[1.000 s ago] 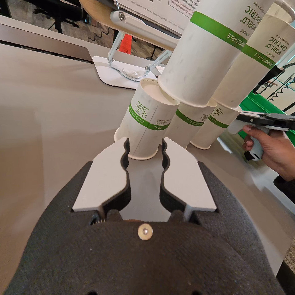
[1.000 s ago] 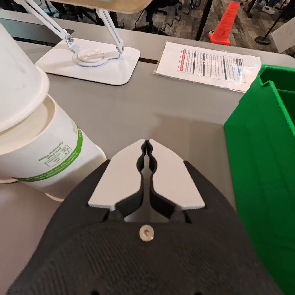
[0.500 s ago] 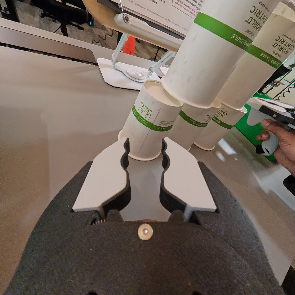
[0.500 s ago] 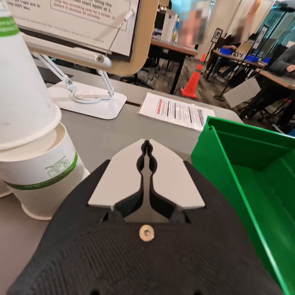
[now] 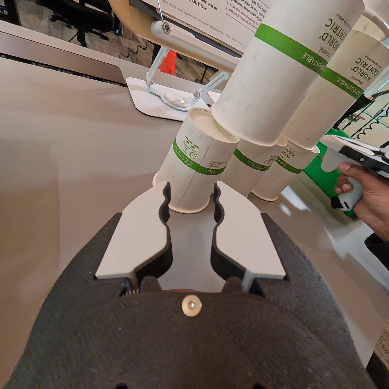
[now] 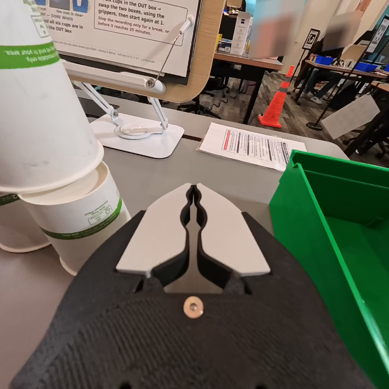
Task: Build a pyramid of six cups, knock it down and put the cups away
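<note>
On the grey table, our left gripper gaped empty, tips flanking an upturned white green-banded paper cup; our right gripper stayed pinched empty beside a green plastic bin.

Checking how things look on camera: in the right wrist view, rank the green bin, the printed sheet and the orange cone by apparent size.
1. green bin, close to the camera
2. printed sheet
3. orange cone, farthest off, so its real size is unsure
</note>
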